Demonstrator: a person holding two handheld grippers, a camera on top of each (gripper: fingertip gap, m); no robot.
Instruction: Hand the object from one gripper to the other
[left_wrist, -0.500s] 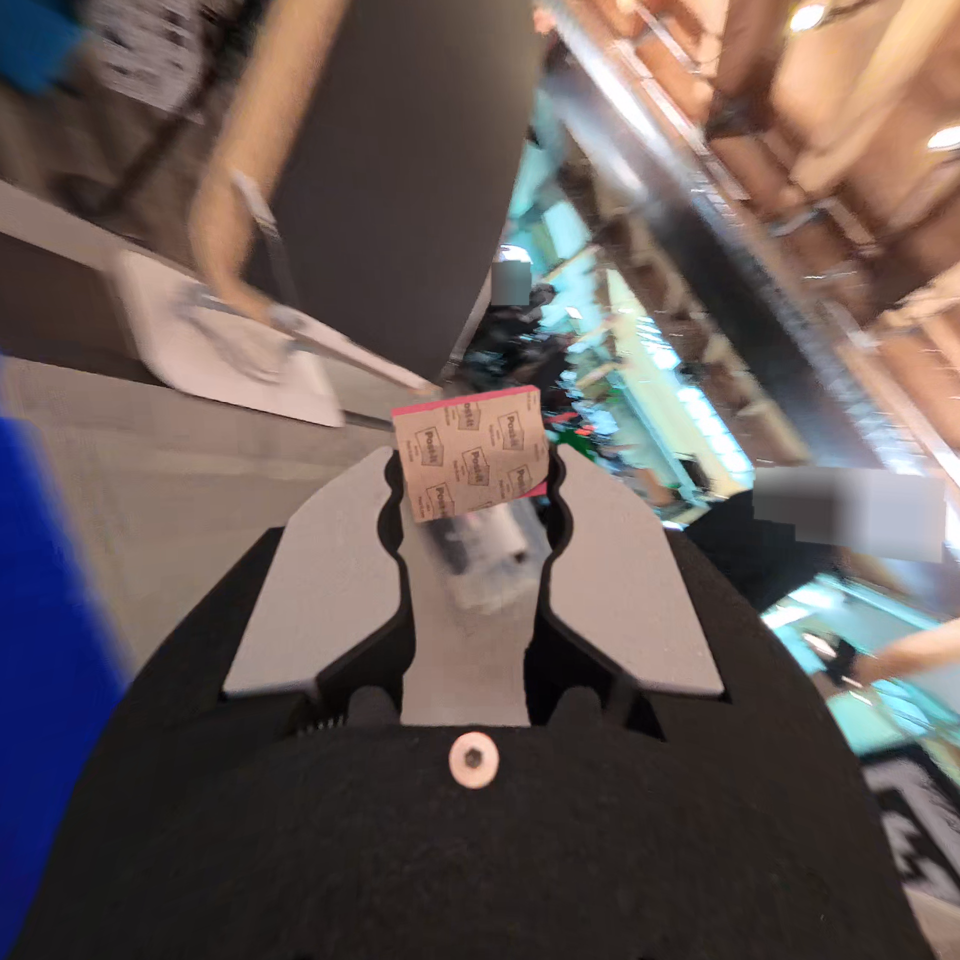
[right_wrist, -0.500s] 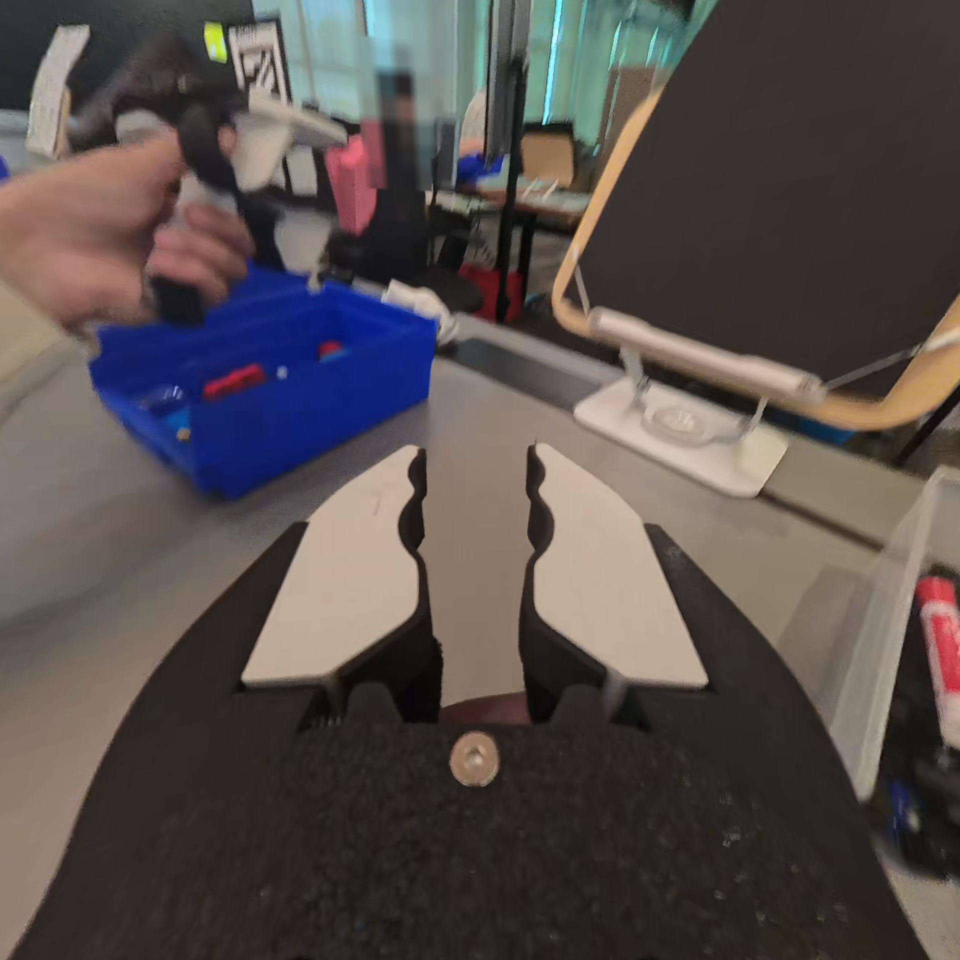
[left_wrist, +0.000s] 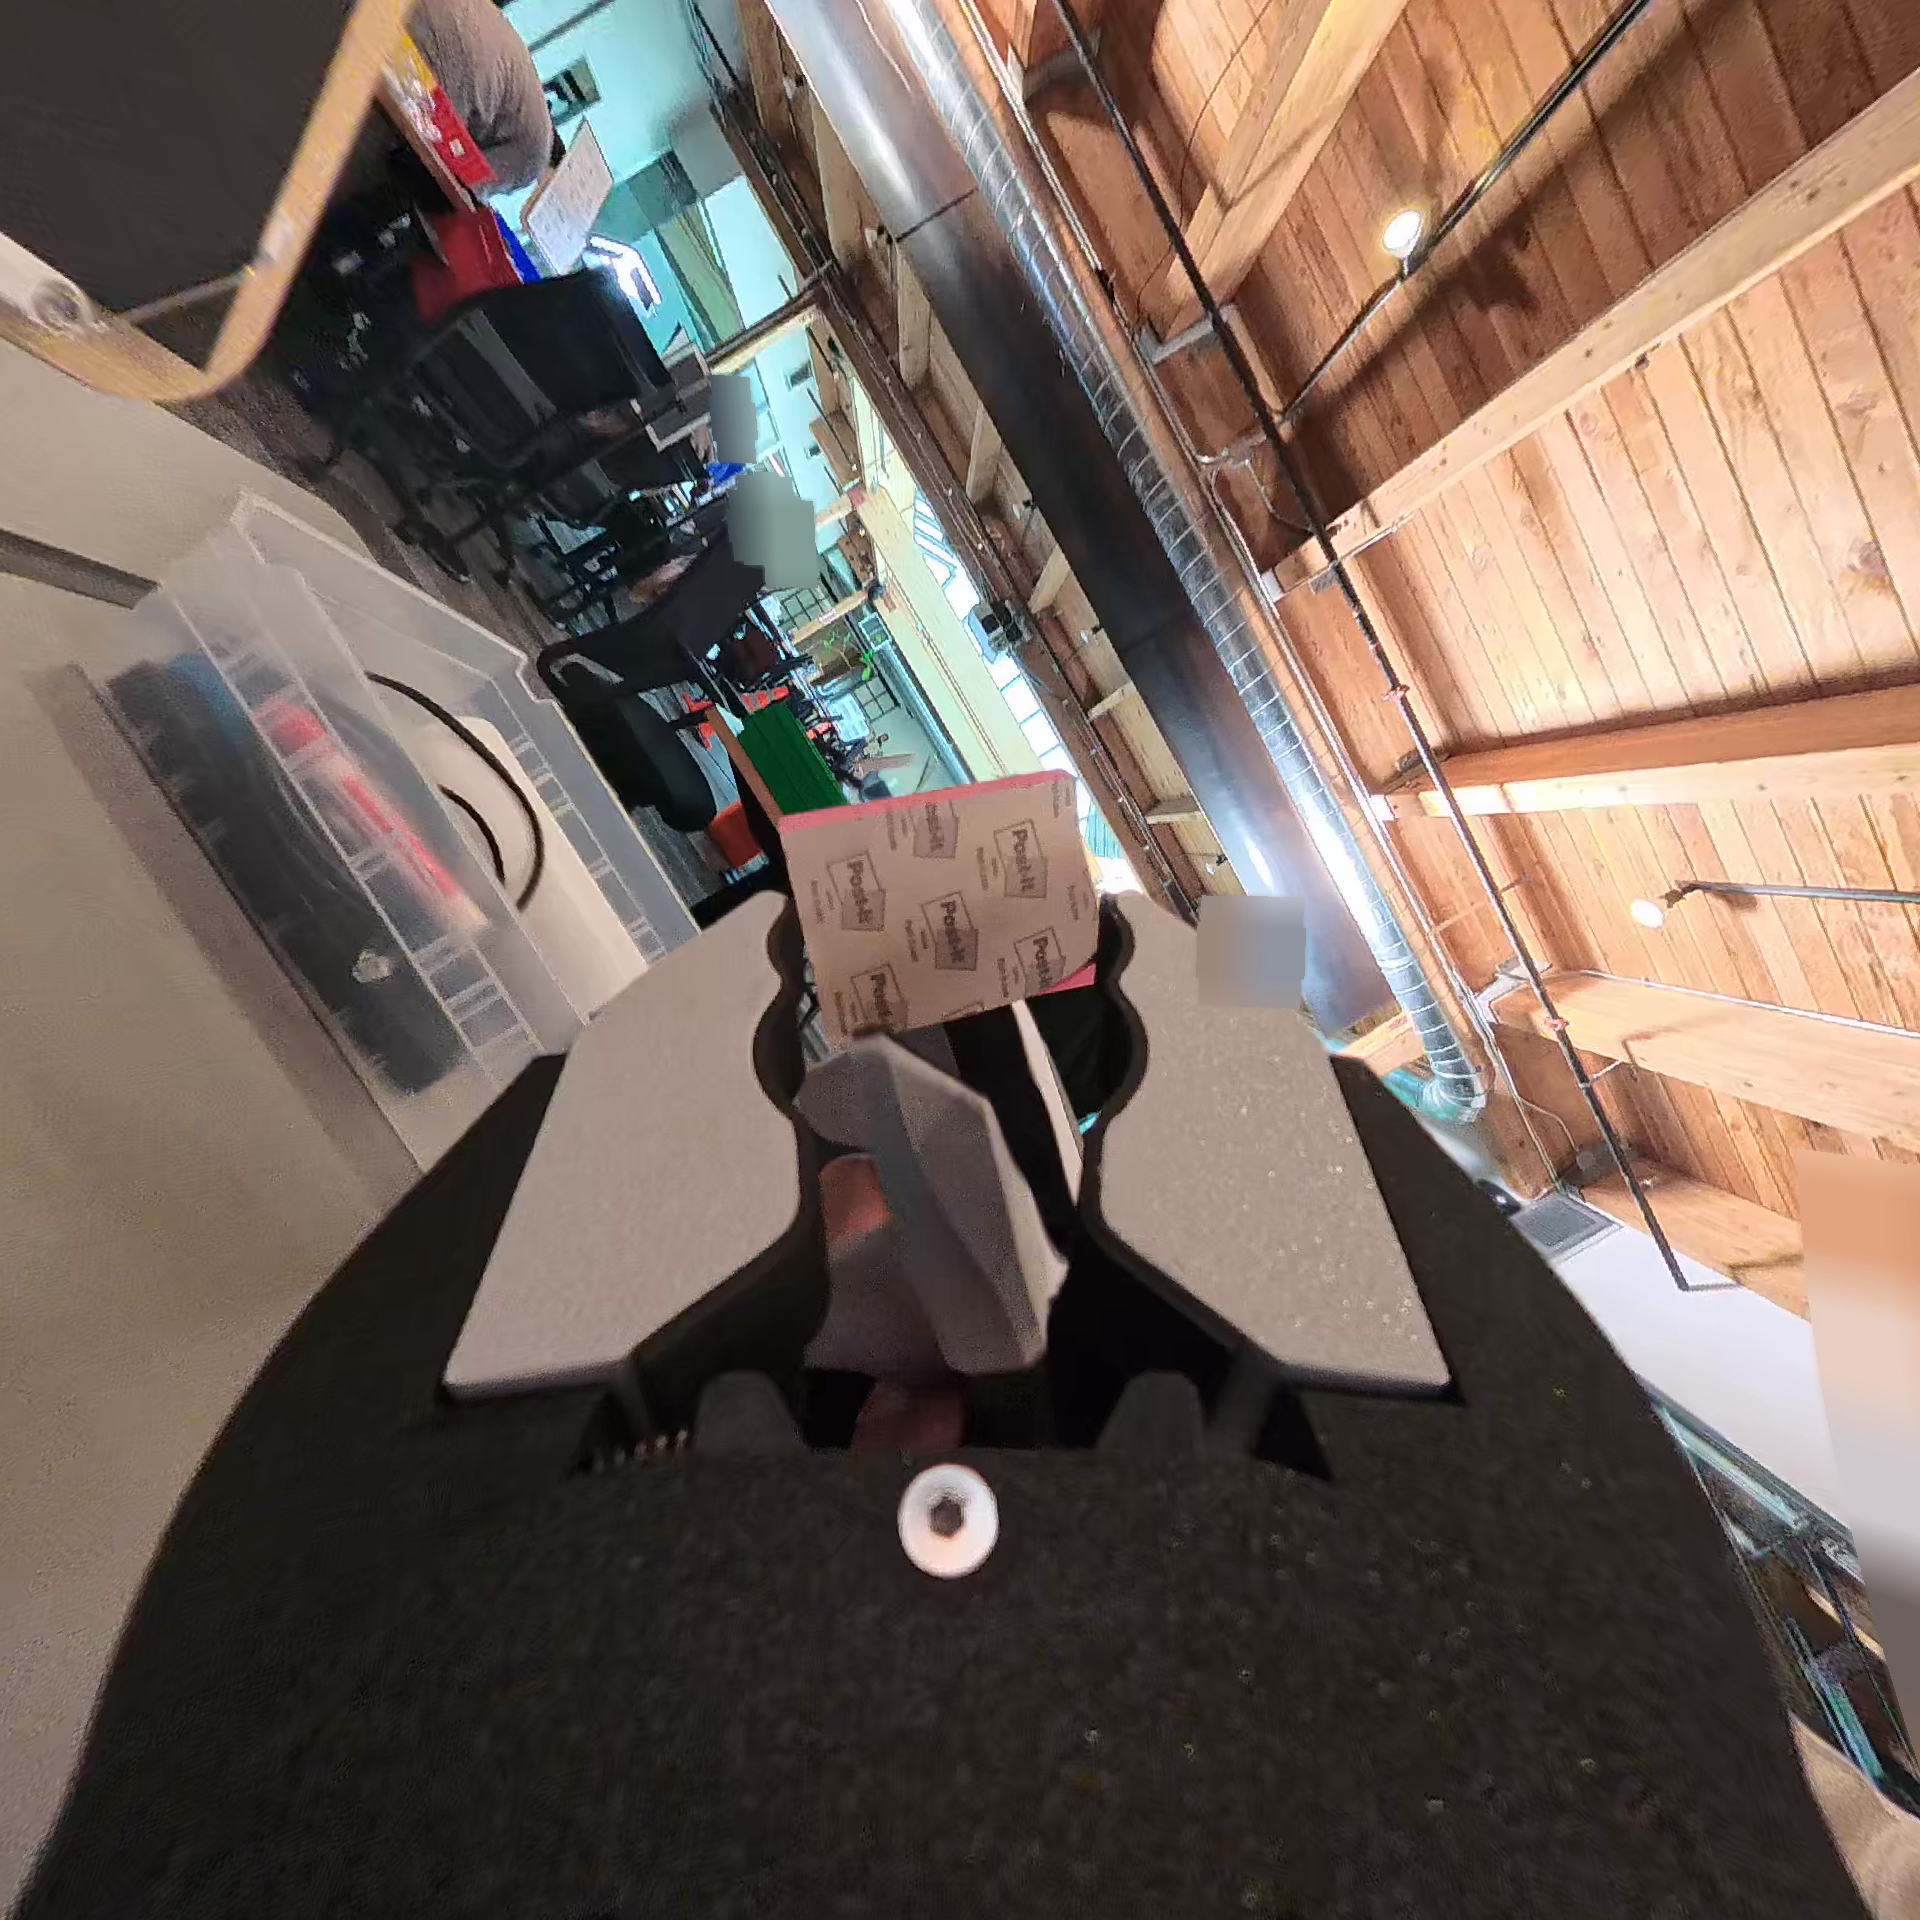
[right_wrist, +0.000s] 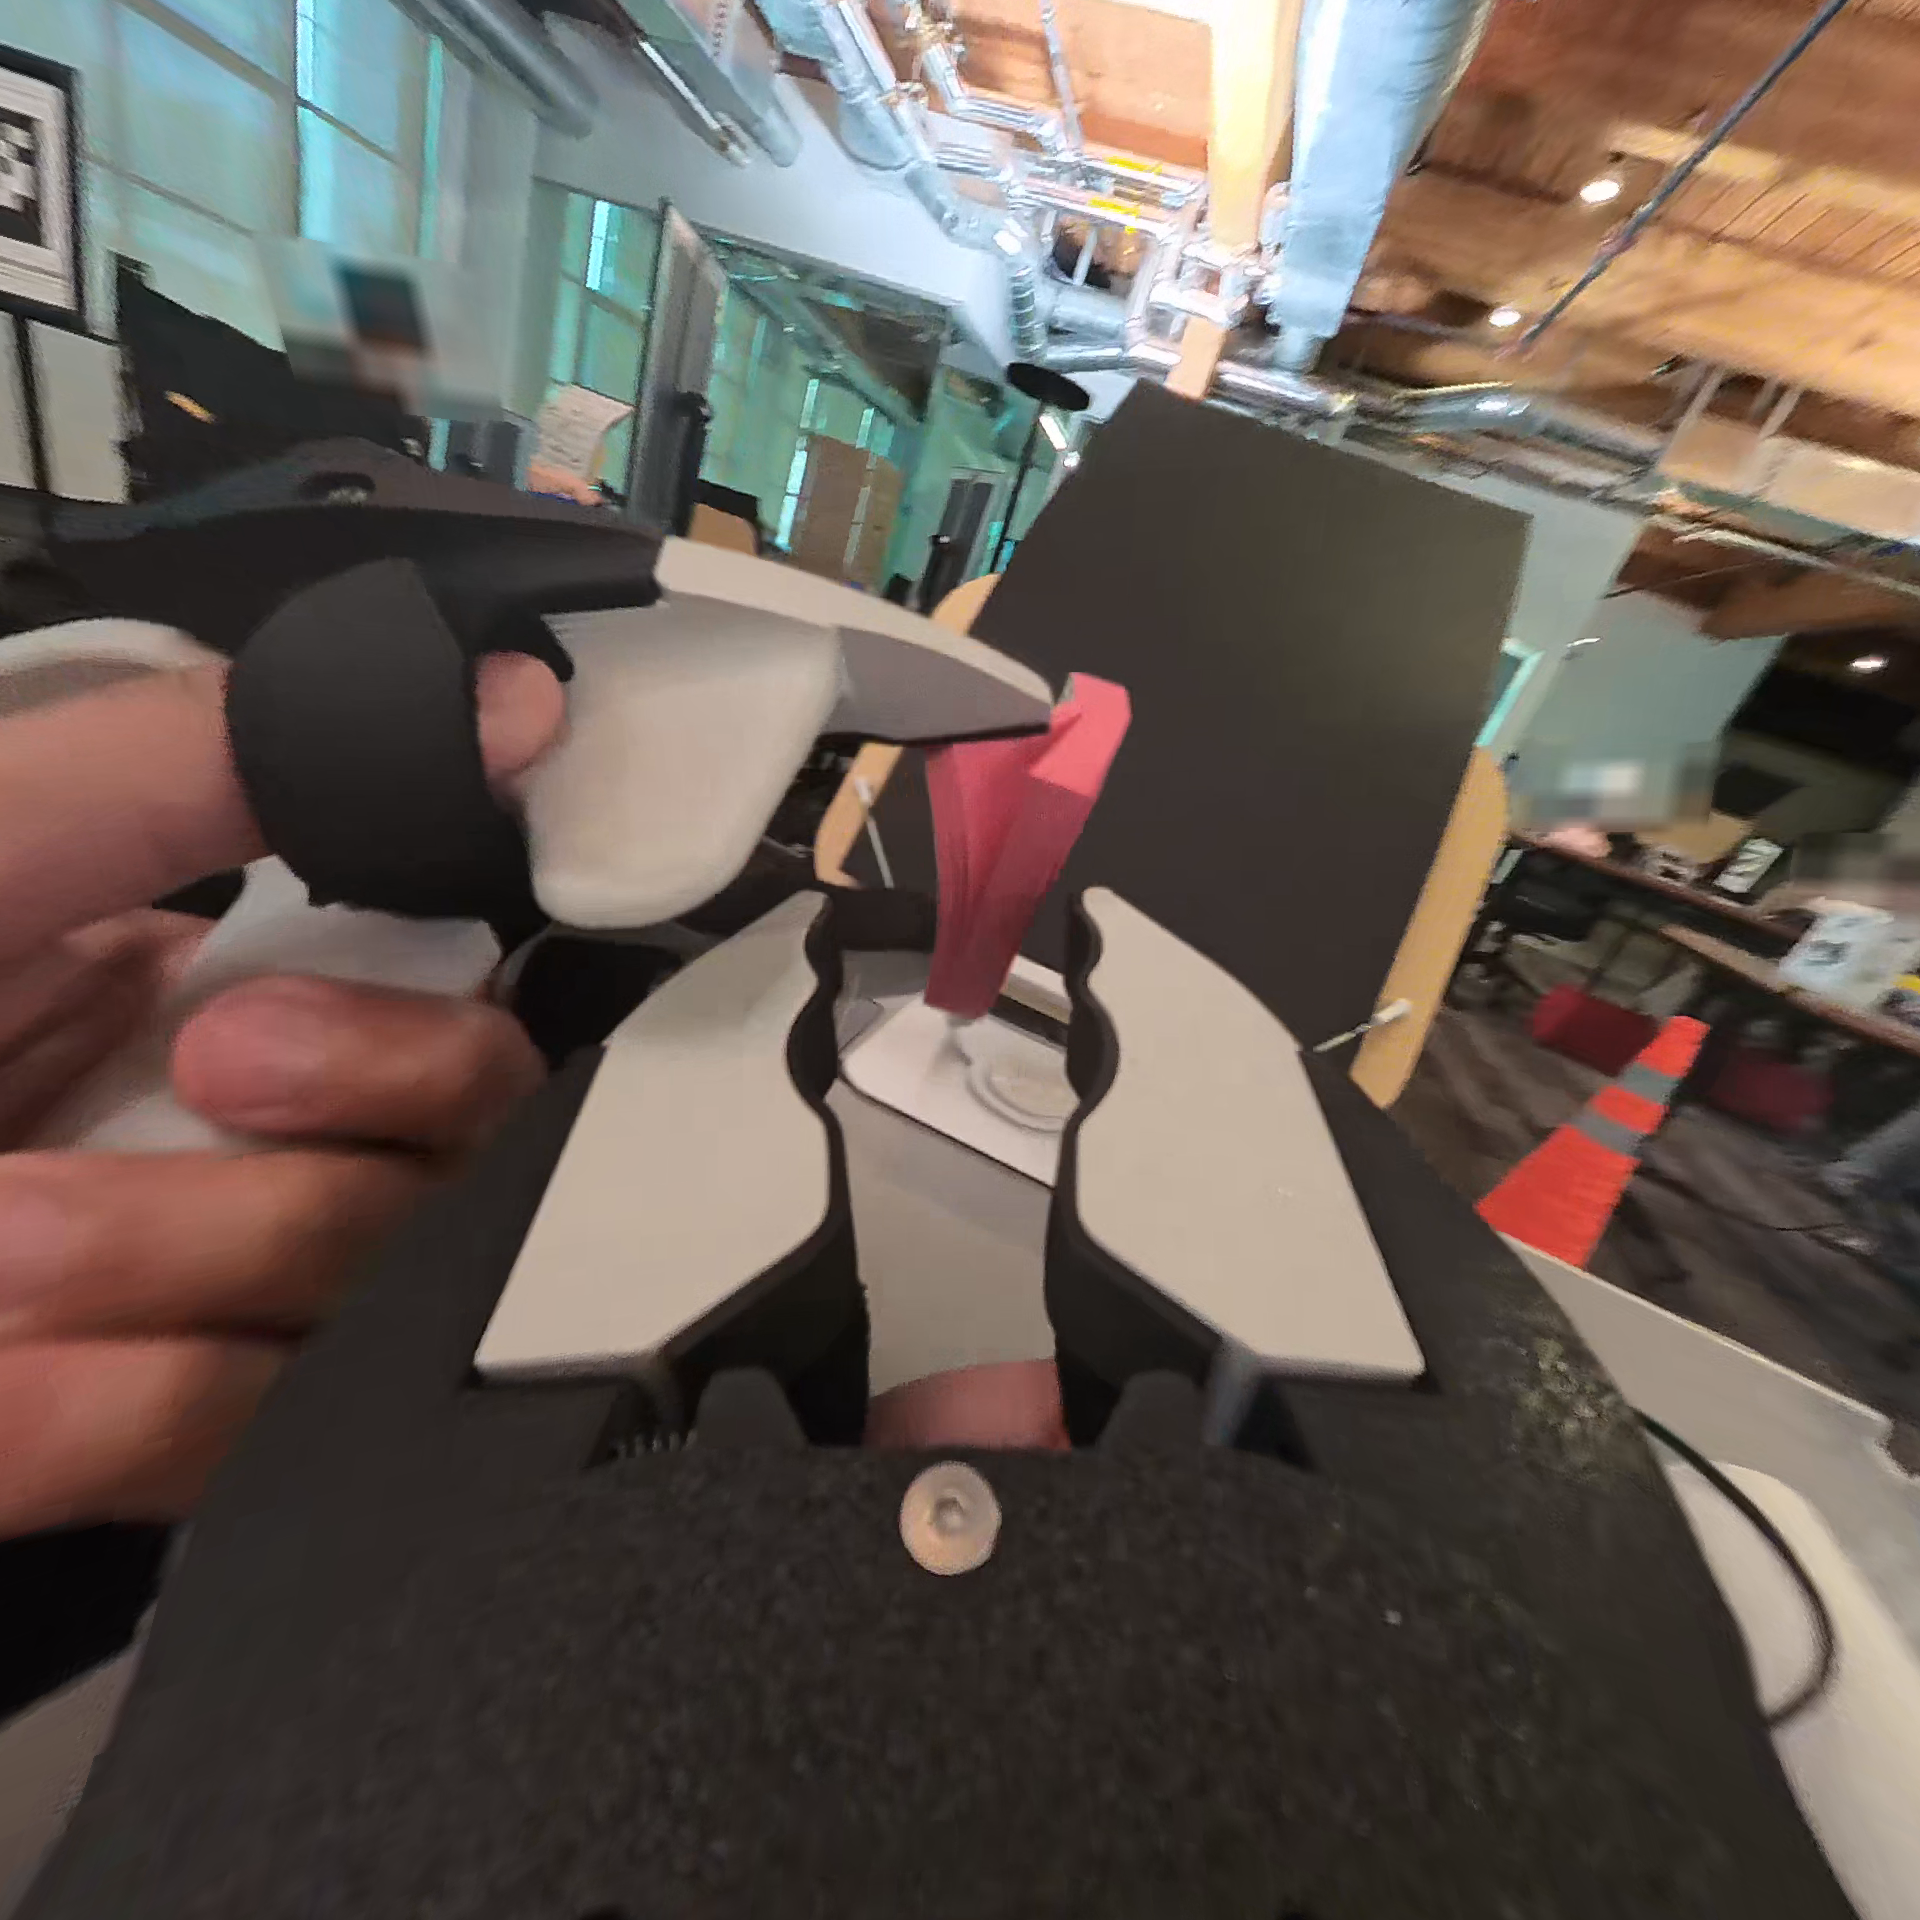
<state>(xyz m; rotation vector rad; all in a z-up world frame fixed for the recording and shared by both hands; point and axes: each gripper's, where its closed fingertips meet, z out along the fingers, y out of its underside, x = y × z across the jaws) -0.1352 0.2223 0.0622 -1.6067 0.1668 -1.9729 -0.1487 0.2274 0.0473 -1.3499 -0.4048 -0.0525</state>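
two hand-held grippers raised above a pale bench (left_wrist: 156, 1091), tilted up toward a wood-plank ceiling (left_wrist: 1558, 520) with a silver duct (left_wrist: 1195, 540). behind, a big black board with a light wood rim (right_wrist: 1247, 727) on a white stand (right_wrist: 935, 1081); at the bench's edge, a clear plastic bin (left_wrist: 343, 831) with dark and red things inside, too blurred to name. farther off, an orange cone (right_wrist: 1590, 1132) on the floor. left hand-held gripper (left_wrist: 940, 945) clamped narrow on a pink sticky-note pad (left_wrist: 935, 914), printed backing toward its camera; seen side-on in the right wrist view (right_wrist: 1029, 717), gripped by a person's hand (right_wrist: 156, 1091). pad (right_wrist: 1008, 831) pinched at its top corner, sheets fanning downward, lower end hanging just ahead of the right hand-held gripper (right_wrist: 951, 956). right one parted at middling width, nothing between the fingers (right_wrist: 707, 1122), pad's tip near the gap, contact not clear.
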